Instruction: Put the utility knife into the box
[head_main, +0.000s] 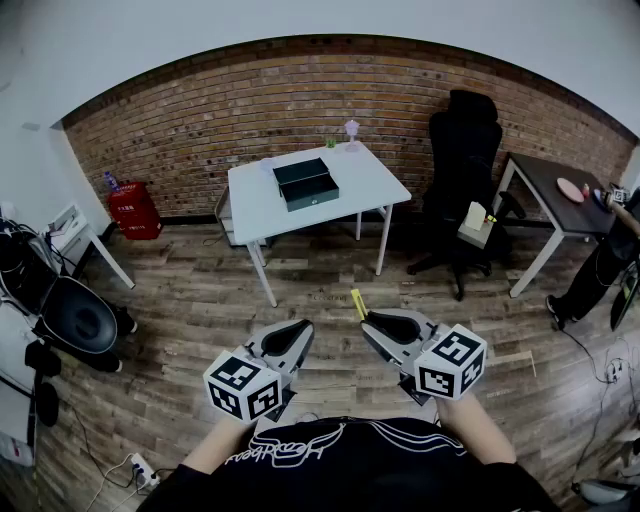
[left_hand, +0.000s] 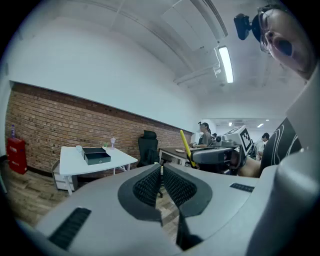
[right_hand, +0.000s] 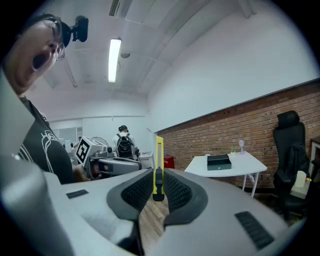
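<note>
Well, the right tongs (right_hand: 158, 174) clench the slim yellow plastic utility knife (right_hand: 159, 150) low on its body. It looks light, stiff, probably slick. The left tongs (left_hand: 161, 168), just beside, are closed and empty.

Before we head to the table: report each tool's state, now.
Left tool: closed, nothing between its jaws.
Right tool: closed on the yellow utility knife, which sticks out past the tips.

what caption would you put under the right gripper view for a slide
Yellow utility knife held upright in the right hand-held gripper, with the dark box waiting on the white table ahead
</note>
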